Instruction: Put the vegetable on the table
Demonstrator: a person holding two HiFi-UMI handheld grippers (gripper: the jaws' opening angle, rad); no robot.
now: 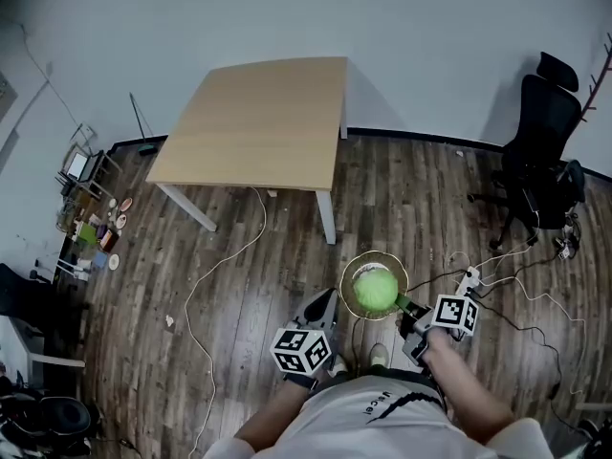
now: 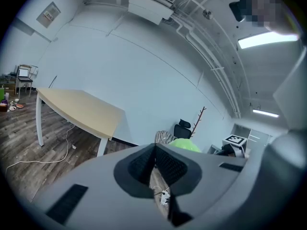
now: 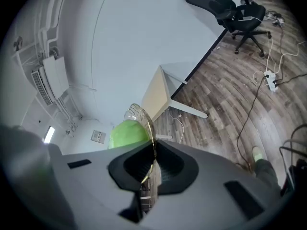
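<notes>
Vegetable sits in a wire basket; my right tongs pinch its rim, my left tongs are closed and empty, and the table is far off.

Metal wire basket; matt wood table; plank floor.

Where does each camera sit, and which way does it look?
Head view: on the person's head, looking down at floor, table, arms, left gripper, right gripper.
Left gripper view: rides the left gripper, looking along its shut, empty jaws toward the table.
Right gripper view: rides the right gripper, jaws clamped on the basket rim.
All three show the green vegetable and table.
</notes>
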